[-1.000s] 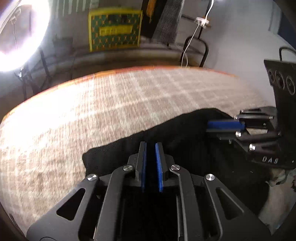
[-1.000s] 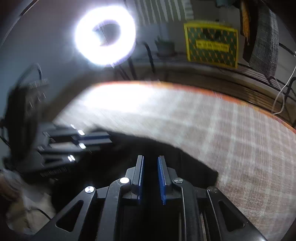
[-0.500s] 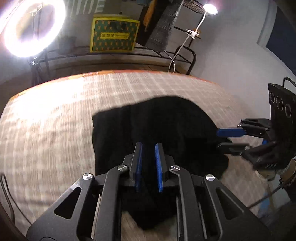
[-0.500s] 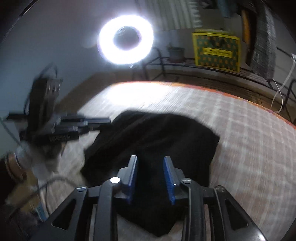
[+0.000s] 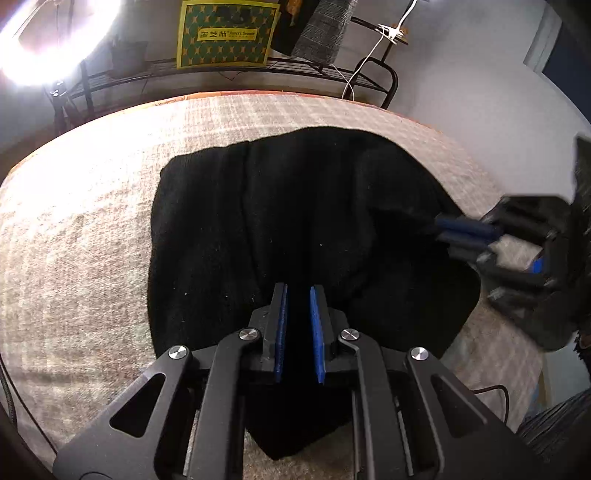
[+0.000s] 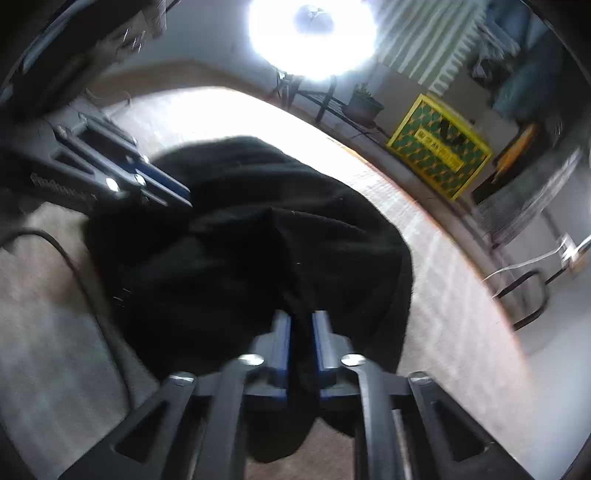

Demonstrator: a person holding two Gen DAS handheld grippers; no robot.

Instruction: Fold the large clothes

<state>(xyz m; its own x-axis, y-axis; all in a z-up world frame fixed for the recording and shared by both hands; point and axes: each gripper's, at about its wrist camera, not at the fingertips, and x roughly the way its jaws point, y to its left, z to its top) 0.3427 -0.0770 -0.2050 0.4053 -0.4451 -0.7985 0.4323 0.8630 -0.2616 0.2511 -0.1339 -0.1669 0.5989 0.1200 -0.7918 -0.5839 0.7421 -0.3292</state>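
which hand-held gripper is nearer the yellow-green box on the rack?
Left, as far as these views show. The left hand-held gripper grips the black garment facing the yellow-green box. The right hand-held gripper grips the garment's side, off to the right.

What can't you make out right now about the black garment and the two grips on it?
- Black garment: its type and how many layers are folded; both views, dark cloth swallows seams.
- Left gripper: cloth runs between the jaws, but the held edge is lost, black on black.
- Right gripper: jaws shut on cloth; right wrist view is motion-blurred, so which part is unclear.
- Garment's near end: hidden under the gripper bodies in both views.
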